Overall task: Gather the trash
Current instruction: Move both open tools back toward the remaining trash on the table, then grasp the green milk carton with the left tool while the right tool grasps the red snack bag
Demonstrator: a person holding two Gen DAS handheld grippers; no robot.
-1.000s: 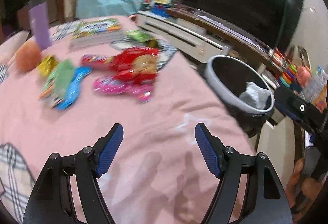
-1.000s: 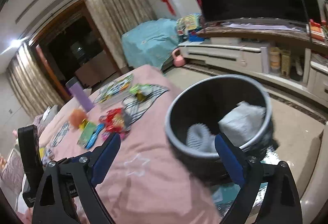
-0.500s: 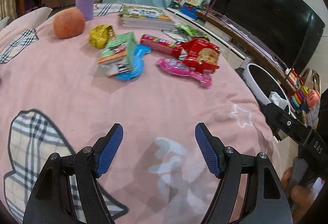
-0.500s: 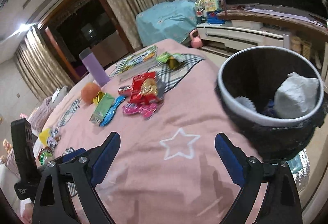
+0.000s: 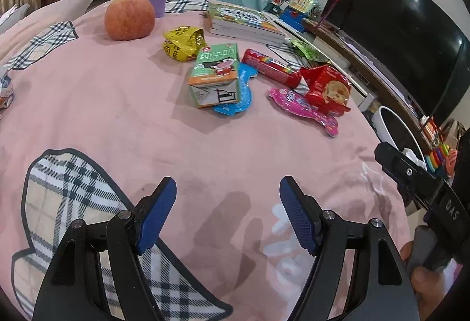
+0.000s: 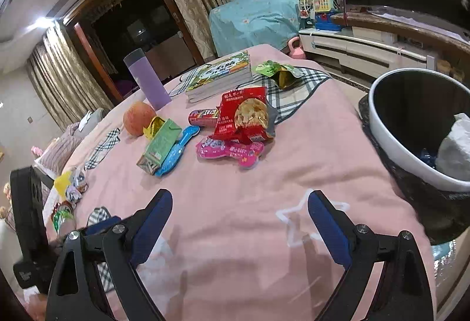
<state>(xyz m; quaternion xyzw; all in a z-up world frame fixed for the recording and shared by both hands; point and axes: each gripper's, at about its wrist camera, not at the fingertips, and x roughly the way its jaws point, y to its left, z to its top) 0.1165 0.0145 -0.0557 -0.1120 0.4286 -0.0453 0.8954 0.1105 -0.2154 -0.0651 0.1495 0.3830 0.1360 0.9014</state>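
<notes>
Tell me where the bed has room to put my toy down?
The bare pink cover between the grippers and the milk carton is free. So is the star patch beside the bin. It is crowded around the red snack bag and the apple.

Right gripper (image 6: pixel 239 213) at lower centre, jaws apart, nothing between them, over pink cloth (image 6: pixel 264 174). Mid-frame: red snack bag (image 6: pixel 245 115) overlapping pink wrapper (image 6: pixel 230 152); green carton (image 6: pixel 160 146) on blue wrapper (image 6: pixel 179 149). Bin (image 6: pixel 411 150) at right edge, holding white crumpled paper (image 6: pixel 455 149).
</notes>
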